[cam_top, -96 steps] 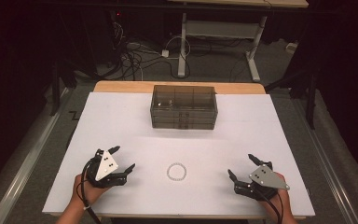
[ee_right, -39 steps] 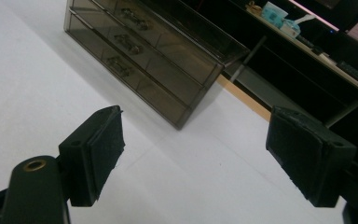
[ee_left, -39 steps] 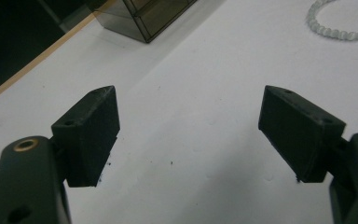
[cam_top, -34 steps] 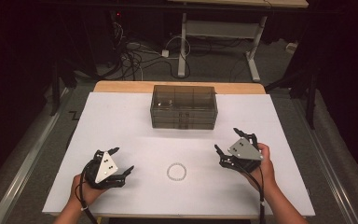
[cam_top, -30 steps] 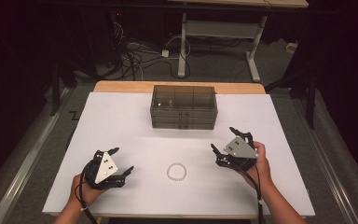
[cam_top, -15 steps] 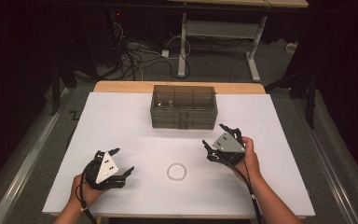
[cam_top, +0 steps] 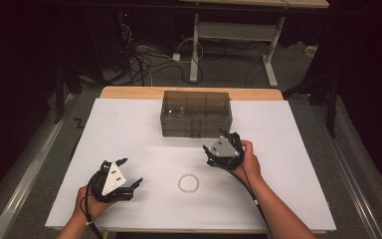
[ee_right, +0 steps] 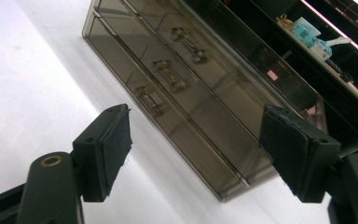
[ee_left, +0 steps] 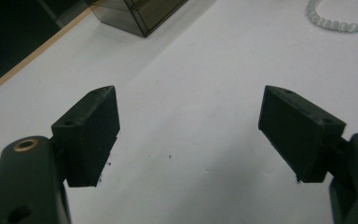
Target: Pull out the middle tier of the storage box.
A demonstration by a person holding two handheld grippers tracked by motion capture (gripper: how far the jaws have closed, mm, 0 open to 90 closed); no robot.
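Observation:
A smoky see-through drawer box (cam_top: 196,113) stands at the back middle of the white table (cam_top: 129,129). A white bead bracelet (cam_top: 188,182) lies flat in front of it. My right gripper (cam_top: 215,142) hovers just before the box's front right corner. In the right gripper view it (ee_right: 196,112) faces the drawers (ee_right: 182,70) and their small handles (ee_right: 150,100); its jaws have just been closing a little, still wide apart with nothing between them. My left gripper (cam_top: 131,171) rests at the front left, open and empty (ee_left: 189,93), with the bracelet (ee_left: 340,21) off to its right.
The table's wooden back edge (cam_top: 129,92) shows behind the white sheet. Cables and a desk frame (cam_top: 229,45) lie on the dark floor beyond. Bare white surface lies around the bracelet and along both sides of the box.
My right gripper has moved from the front right corner leftward and toward the box, now close to its front. The left gripper and the bracelet have stayed put.

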